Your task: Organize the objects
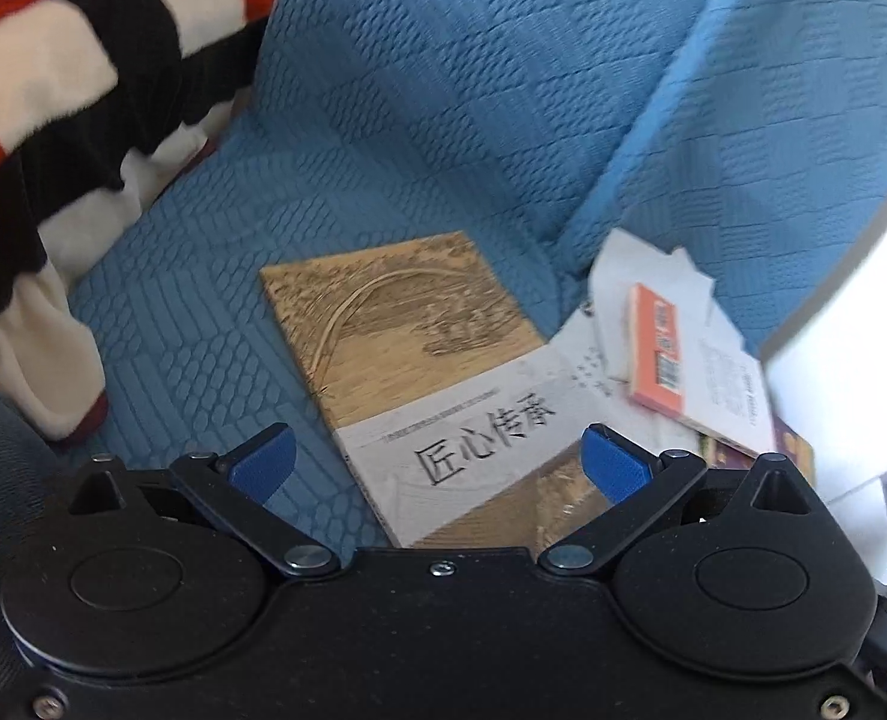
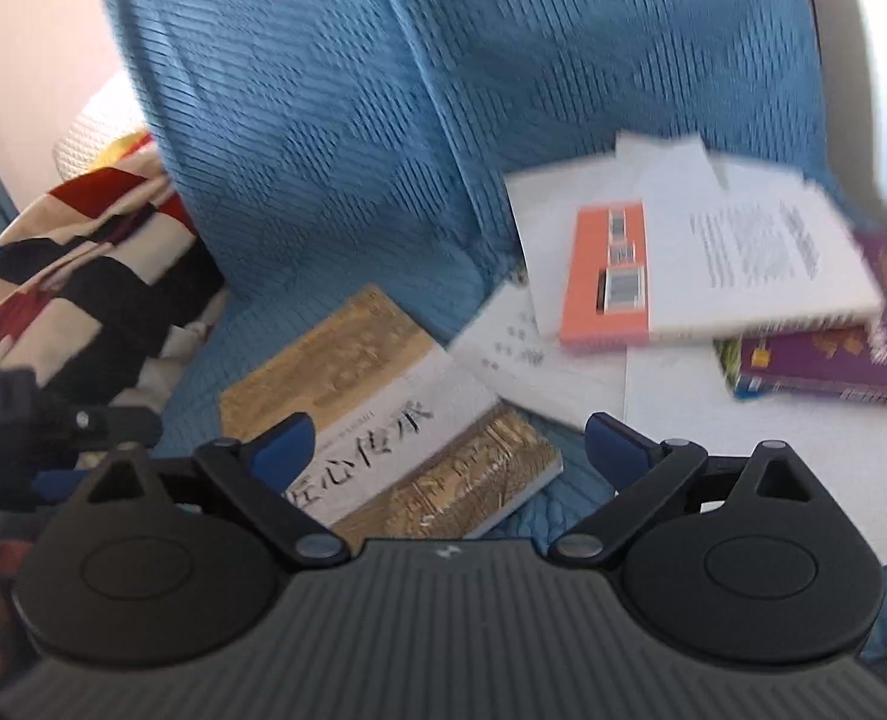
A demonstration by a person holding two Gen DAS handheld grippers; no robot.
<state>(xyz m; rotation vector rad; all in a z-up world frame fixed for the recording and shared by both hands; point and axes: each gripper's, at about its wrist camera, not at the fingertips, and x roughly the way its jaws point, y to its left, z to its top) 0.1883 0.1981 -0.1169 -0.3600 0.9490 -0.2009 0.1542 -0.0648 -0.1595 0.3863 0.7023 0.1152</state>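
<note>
Lying flat on the blue quilted sofa seat (image 1: 203, 324), a tan book (image 1: 419, 372) with a white title band is seen directly ahead of both grippers. The left gripper (image 1: 440, 465) is held with its jaws wide apart, nothing between the blue pads, the book's near end lying between and beneath them. The right gripper (image 2: 449, 450) is likewise spread wide and empty above the same book (image 2: 383, 414). To the right of the book, loose white sheets (image 2: 563, 372) are overlapped by a white book with an orange band (image 2: 671, 276), and a purple book (image 2: 833, 360) is stacked just beside and partly under it; this pile touches the tan book's far corner. A striped red, black and white blanket (image 1: 53, 120) is heaped on the left, well apart from the book. Behind, the sofa back cushions (image 2: 353, 90) rise steeply. Bare seat is left between blanket and book, while the right side is crowded by papers. The left gripper's body (image 2: 35, 420) is glimpsed at the left edge of the right wrist view.
</note>
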